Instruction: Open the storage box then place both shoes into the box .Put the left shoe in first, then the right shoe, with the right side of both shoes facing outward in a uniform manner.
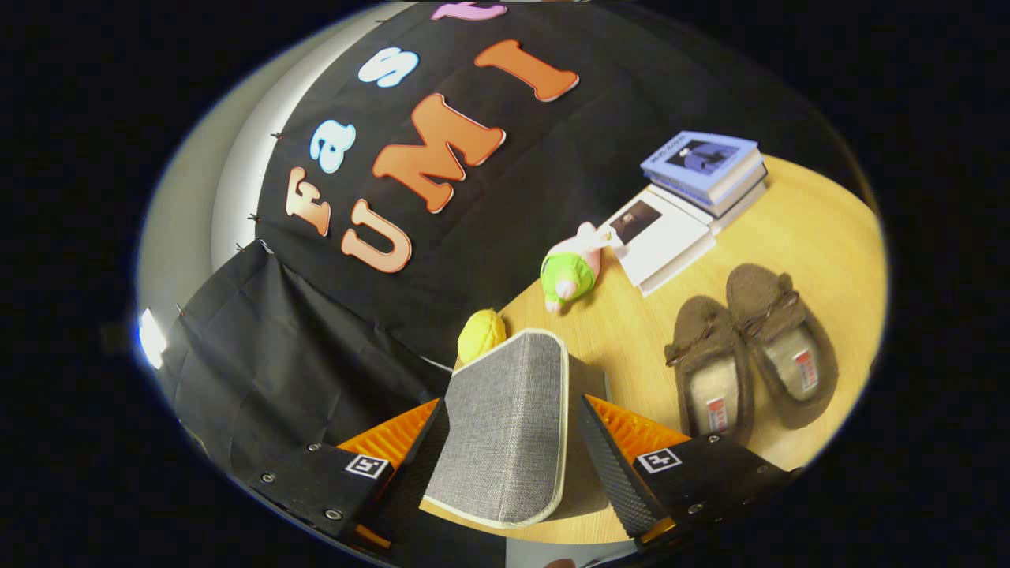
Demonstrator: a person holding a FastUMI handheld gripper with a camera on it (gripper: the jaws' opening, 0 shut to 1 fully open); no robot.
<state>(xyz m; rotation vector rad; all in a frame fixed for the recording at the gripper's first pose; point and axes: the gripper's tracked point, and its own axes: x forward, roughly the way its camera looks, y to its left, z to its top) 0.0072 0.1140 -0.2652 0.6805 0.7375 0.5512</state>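
Wooden table [813, 229], grey fabric storage box [505, 426] – lid down, gripper [513, 450] spread

Gripper [513, 442] tilted, fingers spread wide w/ a clear gap btwn them. Left pad [426, 450] and right pad [611, 465] both dark, ribbed, w/ orange backing.

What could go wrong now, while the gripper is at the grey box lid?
The gripper straddles the grey lid, but whether both fingers press it is unclear, so it might slip. The yellow toy sits right beside the lid and might get knocked. The brown shoes lie close together, so picking one may drag the other.
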